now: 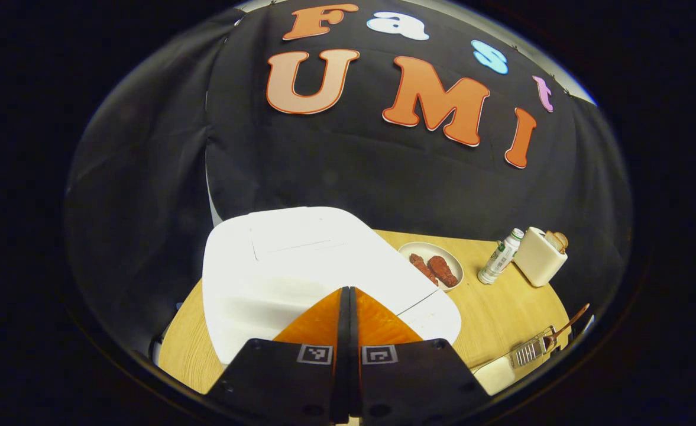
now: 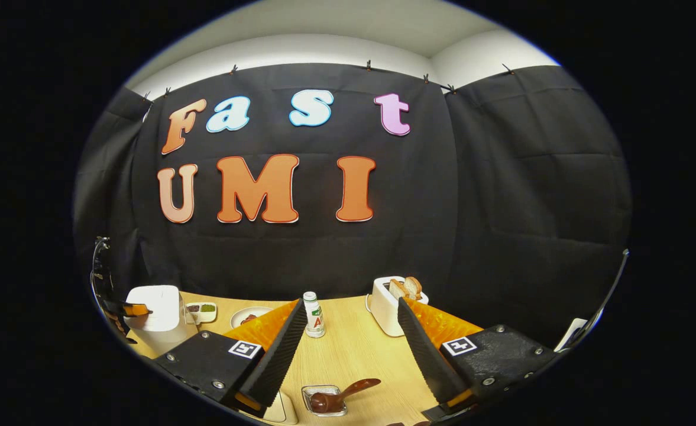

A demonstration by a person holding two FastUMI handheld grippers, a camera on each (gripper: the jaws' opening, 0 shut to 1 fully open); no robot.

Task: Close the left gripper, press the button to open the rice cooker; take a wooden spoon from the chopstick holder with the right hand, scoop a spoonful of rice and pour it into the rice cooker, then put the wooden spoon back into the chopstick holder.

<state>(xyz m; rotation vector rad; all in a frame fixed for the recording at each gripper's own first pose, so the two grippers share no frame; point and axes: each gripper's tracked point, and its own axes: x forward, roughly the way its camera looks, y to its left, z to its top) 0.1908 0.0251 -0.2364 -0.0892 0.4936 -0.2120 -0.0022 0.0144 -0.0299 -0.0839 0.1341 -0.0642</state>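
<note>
The left gripper (image 1: 348,296) is sitting with its fingers pressed together, nothing between them, tips hovering over the front of the rice cooker (image 1: 300,266). Whether the tips are touching the lid cannot be told. The cooker's lid is lying closed. In the right gripper view the cooker (image 2: 157,316) is standing at the far left of the table (image 2: 353,349), with the left gripper (image 2: 129,309) showing at its front.

The right gripper (image 2: 352,331) is hanging above the table with its fingers spread wide apart and holding nothing. The spoon (image 2: 342,395) is resting below and between them, its bowl lying in a small clear dish (image 2: 321,399) and its handle pointing up and right. A bottle (image 2: 313,315) and a toaster (image 2: 390,305) are standing farther back. In the left gripper view a plate (image 1: 433,263) is sitting just right of the cooker.
</note>
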